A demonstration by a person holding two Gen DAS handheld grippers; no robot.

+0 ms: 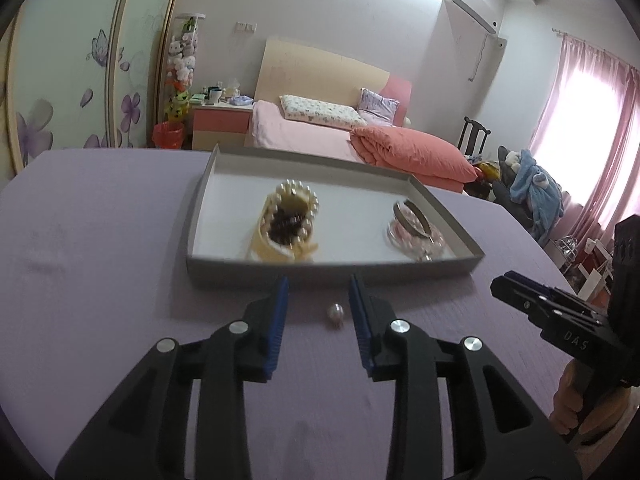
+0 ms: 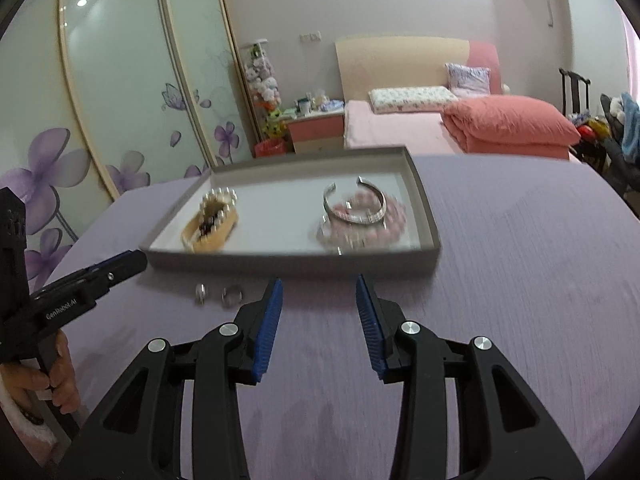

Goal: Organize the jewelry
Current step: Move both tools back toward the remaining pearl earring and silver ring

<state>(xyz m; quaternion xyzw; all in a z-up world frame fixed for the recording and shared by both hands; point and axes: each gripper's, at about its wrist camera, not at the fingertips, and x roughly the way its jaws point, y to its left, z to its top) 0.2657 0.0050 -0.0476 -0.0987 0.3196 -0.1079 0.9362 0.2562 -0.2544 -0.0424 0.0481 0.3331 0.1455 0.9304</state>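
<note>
Silver rings [image 2: 219,295] lay loose on the purple cloth [image 2: 500,280] just before the grey tray [image 2: 430,240], so the left gripper [image 1: 318,300], jaws parted and empty like the right gripper [image 2: 318,294], should have lowered squarely astride one.

Left gripper [image 1: 318,286]: jaws apart, nothing between the pads. Ring [image 1: 335,313] on purple table [image 1: 100,260], below the gap. Grey tray [image 1: 332,270] beyond: pearl hair clip [image 1: 289,222], silver bangle [image 1: 412,216] over pink beads (blurred). Right gripper [image 1: 500,282] at right edge.
</note>
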